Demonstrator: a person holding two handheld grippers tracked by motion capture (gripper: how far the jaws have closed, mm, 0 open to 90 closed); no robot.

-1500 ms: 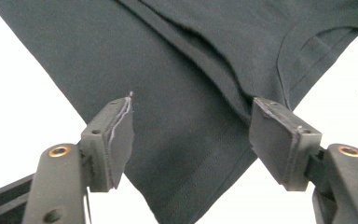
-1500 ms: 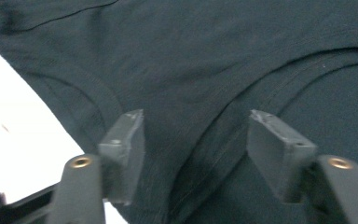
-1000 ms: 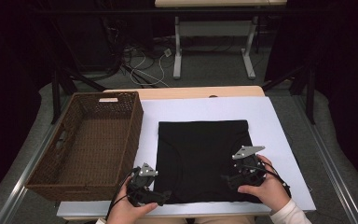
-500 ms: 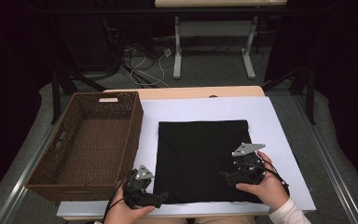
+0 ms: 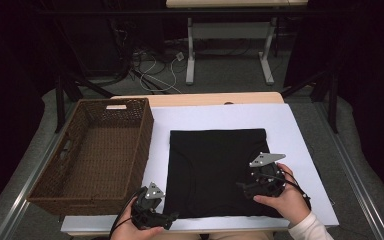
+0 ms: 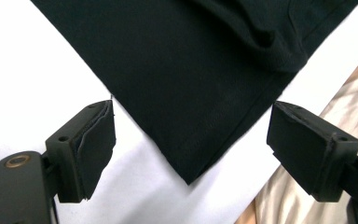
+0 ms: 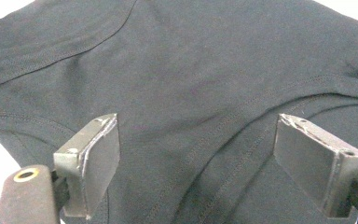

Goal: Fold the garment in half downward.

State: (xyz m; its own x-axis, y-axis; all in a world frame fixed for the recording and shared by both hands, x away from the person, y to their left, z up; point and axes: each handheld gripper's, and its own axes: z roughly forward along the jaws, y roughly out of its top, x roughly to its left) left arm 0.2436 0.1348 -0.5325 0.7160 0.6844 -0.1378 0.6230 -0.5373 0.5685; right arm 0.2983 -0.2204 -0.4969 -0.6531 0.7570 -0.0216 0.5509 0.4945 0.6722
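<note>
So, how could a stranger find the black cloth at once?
Look at the white table top. To the right of the brown wicker basket lies the black cloth, folded flat into a square. It is the single dark, soft thing on the white surface.

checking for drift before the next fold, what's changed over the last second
The left gripper slid slightly down and left, to the near left corner of the folded black garment. The right gripper stayed over the garment's right part. Both remain open; garment and wicker basket are unmoved.

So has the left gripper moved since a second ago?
Yes, slightly. In the high view the left gripper has slid toward the table's near edge, along the side of the basket.
</note>
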